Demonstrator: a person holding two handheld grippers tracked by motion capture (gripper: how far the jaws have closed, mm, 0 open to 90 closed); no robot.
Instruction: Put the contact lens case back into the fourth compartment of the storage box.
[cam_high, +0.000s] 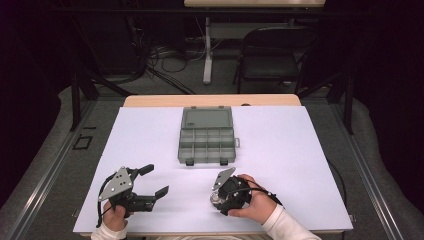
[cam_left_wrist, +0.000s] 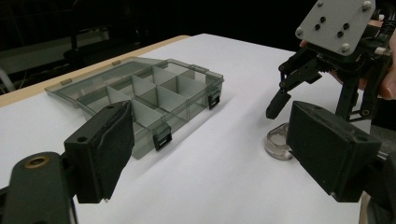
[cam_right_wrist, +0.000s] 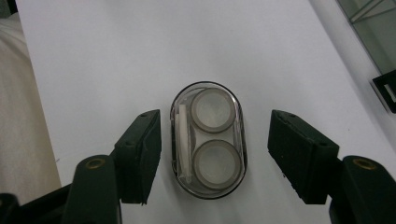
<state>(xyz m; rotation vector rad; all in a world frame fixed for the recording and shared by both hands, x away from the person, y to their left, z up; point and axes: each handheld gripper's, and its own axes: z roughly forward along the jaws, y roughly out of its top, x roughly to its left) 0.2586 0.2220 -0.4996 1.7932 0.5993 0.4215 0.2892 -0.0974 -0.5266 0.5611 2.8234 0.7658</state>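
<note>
Now the right gripper (cam_high: 216, 198) points straight down at the white table (cam_high: 280, 150), near its front edge, with the person's right hand (cam_high: 257, 202) wrapped around the body behind it. Between its two black jaws lies a small clear oval case (cam_right_wrist: 208, 140), flat on the table — two round white cups side by side inside it and a thin white strip along one long side. The jaws stand apart on either side of the case with bare table showing in both gaps, so the pads are not touching it; the gripper is open around it, not clamped.

From the left gripper view the same case (cam_left_wrist: 279, 141) sits on the table right under the right gripper (cam_left_wrist: 275, 109), whose dark fingertips hang just above its rim, the grey plate tilted on top.

Over on the other side, the left gripper (cam_high: 155, 180) rests low near the front left of the table, held by the left hand (cam_high: 116, 214). Its jaws are spread wide — nothing between them, just white table.

Farther back, around the middle of the table, a grey plastic box (cam_high: 206, 135) lies open, its lid folded flat away from the person and its tray split into small compartments by dividers. Two black latches sit on its near edge. It is well apart from both grippers and from the case. In the left gripper view the box (cam_left_wrist: 149, 93) shows past the left jaw, its compartments see-through and grey.
</note>
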